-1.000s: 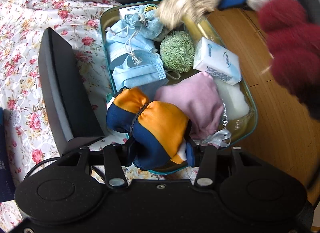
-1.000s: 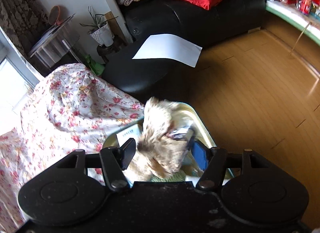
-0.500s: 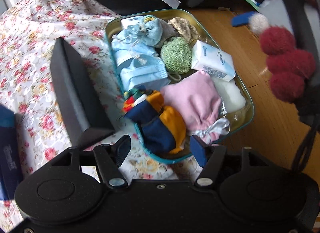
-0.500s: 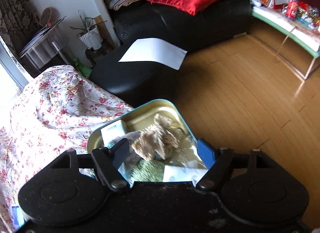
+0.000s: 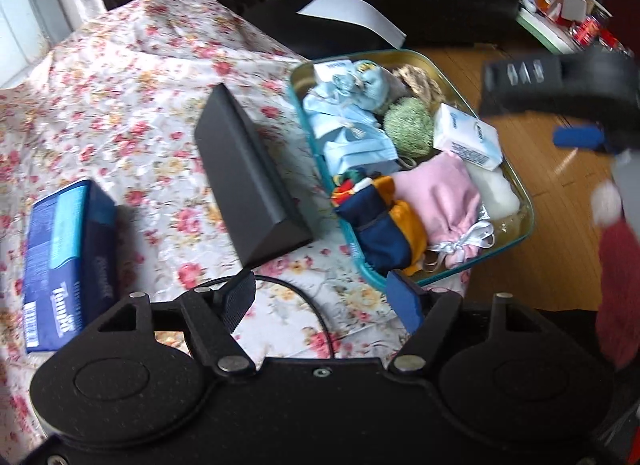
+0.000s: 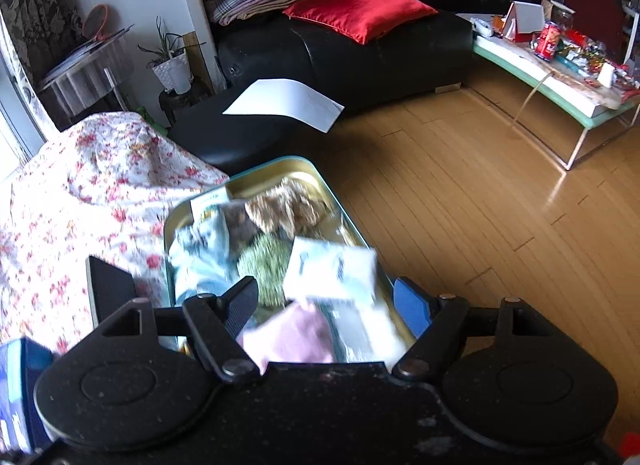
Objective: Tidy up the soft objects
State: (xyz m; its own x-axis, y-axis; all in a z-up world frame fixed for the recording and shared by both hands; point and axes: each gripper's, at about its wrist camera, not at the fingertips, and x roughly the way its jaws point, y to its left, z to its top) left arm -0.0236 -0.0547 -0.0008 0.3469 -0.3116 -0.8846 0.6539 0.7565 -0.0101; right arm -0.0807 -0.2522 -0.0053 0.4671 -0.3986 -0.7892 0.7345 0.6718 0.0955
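Observation:
A teal tin (image 5: 362,54) with a gold inside sits at the edge of the flowered cloth. It holds blue face masks (image 5: 352,141), a green scrubby (image 5: 408,125), a tan scrubby (image 5: 420,81), a tissue pack (image 5: 466,137), a pink pouch (image 5: 440,193) and a navy and orange cloth (image 5: 380,225). My left gripper (image 5: 322,297) hovers just short of the tin's near end, jaws opening, nothing between them. My right gripper (image 6: 328,301) stands open above the tin (image 6: 280,161), apart from the tan scrubby (image 6: 288,205). It shows blurred in the left wrist view.
A black box lid (image 5: 248,177) lies left of the tin and a blue carton (image 5: 60,257) further left, both on the flowered cloth (image 5: 140,85). A thin cable (image 5: 312,305) runs under my left gripper. Wooden floor (image 6: 460,205) lies right of the tin, a black sofa (image 6: 340,57) beyond. A sleeve with red pompoms (image 5: 620,265) is at right.
My left gripper let go of the navy and orange cloth in the tin, opened and drew back upward. My right gripper released the tan scrubby into the tin's far end and pulled back.

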